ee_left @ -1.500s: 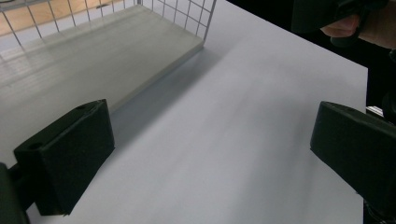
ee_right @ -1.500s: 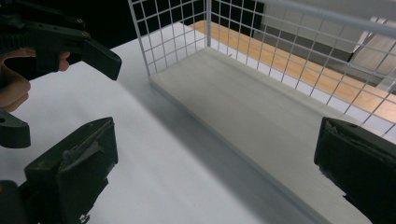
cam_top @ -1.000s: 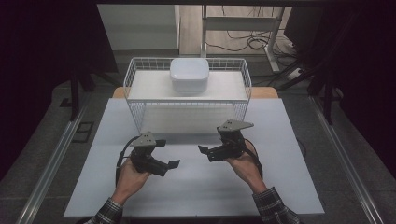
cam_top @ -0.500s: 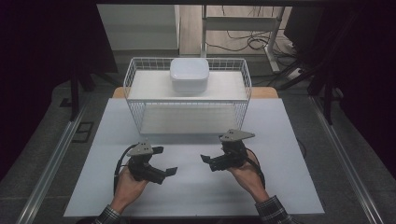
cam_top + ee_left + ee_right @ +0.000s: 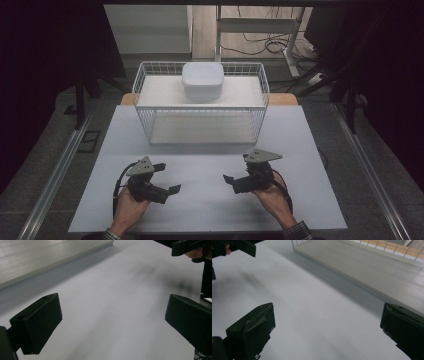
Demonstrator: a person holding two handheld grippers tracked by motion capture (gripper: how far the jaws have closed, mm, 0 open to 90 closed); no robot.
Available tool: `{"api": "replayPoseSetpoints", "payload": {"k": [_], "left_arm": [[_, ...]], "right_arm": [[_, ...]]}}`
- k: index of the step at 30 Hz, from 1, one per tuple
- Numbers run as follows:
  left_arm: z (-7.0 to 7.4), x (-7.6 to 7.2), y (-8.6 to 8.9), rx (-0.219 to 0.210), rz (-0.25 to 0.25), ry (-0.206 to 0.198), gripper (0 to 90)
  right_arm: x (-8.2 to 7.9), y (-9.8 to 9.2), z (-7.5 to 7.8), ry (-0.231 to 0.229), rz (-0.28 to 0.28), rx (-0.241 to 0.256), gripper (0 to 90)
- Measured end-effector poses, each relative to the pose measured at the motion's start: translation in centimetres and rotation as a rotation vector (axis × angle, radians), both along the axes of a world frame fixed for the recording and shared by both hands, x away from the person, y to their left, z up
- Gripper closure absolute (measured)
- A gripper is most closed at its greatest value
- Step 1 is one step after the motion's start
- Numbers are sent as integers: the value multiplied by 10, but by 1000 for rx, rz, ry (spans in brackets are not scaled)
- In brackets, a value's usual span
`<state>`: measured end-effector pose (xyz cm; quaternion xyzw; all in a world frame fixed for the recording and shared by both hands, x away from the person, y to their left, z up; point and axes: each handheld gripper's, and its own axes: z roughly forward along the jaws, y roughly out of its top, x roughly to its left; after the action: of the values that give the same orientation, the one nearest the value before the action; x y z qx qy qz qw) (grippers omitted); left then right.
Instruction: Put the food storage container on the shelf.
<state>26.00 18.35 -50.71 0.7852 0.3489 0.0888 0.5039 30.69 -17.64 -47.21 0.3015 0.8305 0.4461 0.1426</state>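
White wire basket (image 5: 145,107), rounded white container (image 5: 202,80), smooth matte table (image 5: 210,200)

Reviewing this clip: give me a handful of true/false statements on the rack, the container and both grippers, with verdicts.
1. The white container sits on the top shelf of the wire rack. True.
2. The left gripper is clamped on the container. False: its jaws stand wide apart over bare table, holding nothing.
3. The right gripper is open. True.
4. The rack's lower shelf holds a second container. False: nothing lies on it.
5. Both grippers are on the near side of the rack, over the white table. True.
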Motion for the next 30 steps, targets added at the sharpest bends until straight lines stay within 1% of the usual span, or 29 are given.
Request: {"api": "replayPoseSetpoints", "payload": {"k": [3,10,20,27,29,30], "left_arm": [[-2,-4,6,7,13,2,7],[-4,-15,18,20,42,3,10],[-9,-26,35,38,86,16,15],[-15,-36,48,50,116,32,15],[-17,-39,52,51,125,39,16],[-17,-40,54,54,130,41,16]], "right_arm": [[-4,-8,-2,-1,-11,0,0],[-13,-24,-2,-15,-36,12,0],[-20,-46,-7,-7,-89,3,0],[-26,-62,-11,-6,-125,-13,0],[-28,-69,-12,0,-145,-18,0],[-28,-69,-12,0,-145,-18,0]]}}
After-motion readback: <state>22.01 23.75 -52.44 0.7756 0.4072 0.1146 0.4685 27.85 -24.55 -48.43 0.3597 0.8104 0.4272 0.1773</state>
